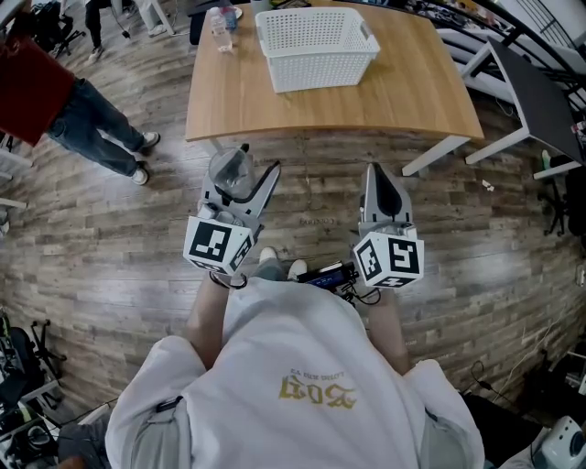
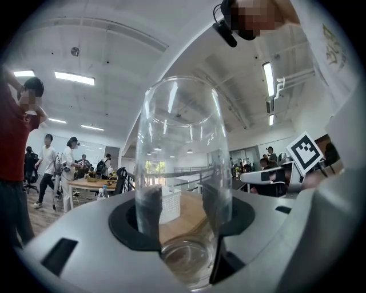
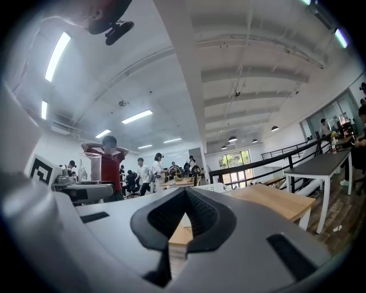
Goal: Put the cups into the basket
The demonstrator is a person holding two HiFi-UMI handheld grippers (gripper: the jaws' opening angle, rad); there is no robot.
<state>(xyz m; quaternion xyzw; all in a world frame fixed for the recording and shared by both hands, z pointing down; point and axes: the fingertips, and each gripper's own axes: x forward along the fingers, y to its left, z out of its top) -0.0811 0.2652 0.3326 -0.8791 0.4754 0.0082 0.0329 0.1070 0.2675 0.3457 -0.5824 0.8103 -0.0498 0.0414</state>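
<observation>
1. Left gripper point(image 1: 240, 183) pinches the clear cup point(image 2: 182, 143) upright near its base, likely to carry it steady.
2. Right gripper point(image 1: 377, 179): fingers pressed together, empty, seemingly spare.
3. Basket point(image 1: 320, 73) sits on the table point(image 1: 403, 101), well apart.

Open-plan office or lab hall. A wood-plank floor point(image 1: 110, 238) carries a light wooden table point(image 1: 366, 101), with office chairs point(image 1: 44, 27) at the edges. Long strip lights point(image 2: 74, 78) run along a high white ceiling. Several people point(image 2: 48, 157) stand round shared desks point(image 2: 94, 184). A railing point(image 3: 269, 158) and windows point(image 3: 235, 159) close the far end.
</observation>
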